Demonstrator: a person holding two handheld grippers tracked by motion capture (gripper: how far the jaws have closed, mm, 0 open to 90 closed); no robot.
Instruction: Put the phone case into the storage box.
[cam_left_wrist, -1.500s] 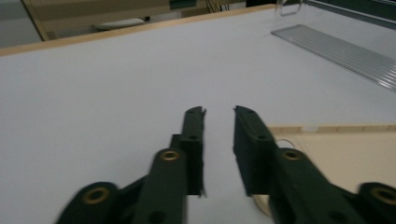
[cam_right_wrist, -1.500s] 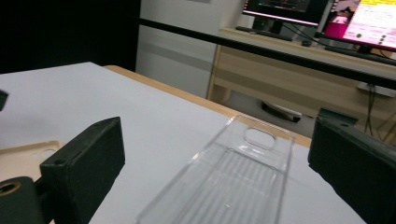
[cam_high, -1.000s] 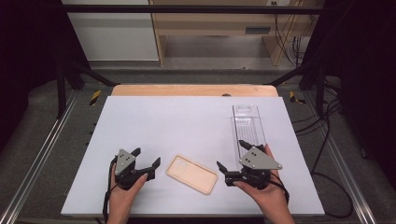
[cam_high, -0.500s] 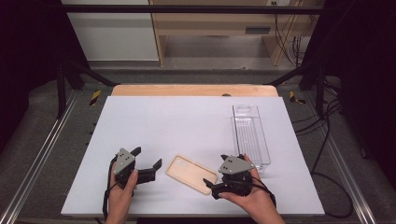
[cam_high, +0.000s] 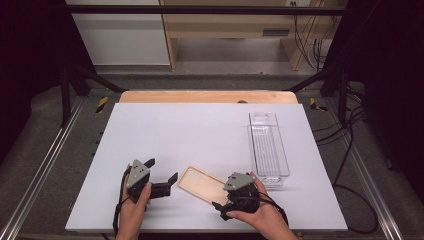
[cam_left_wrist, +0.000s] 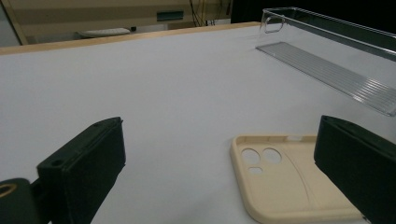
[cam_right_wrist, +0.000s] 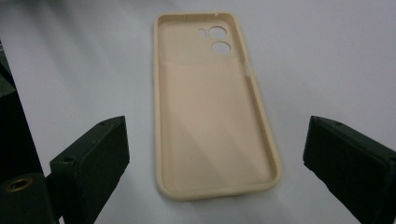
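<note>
My right gripper (cam_high: 223, 207), jaws spread and empty, faces the phone case (cam_right_wrist: 212, 105) lying lengthwise toward twelve o'clock; the left gripper (cam_high: 161, 177), nearby at nine, has just been opening, empty too.

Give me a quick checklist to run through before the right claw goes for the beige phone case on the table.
1. Right claw open: ok, both jaws stand wide apart.
2. Phone case lined up between those jaws: ok, its near end lies between them in the right gripper view.
3. Case free and flat on the table, hollow side up: ok.
4. Left claw off the case: ok, jaws just opened, nothing between them, beside the case.
5. Clear bin out of the way: ok, apart from the case.
6. Jaws low enough to grip: cannot tell.
</note>
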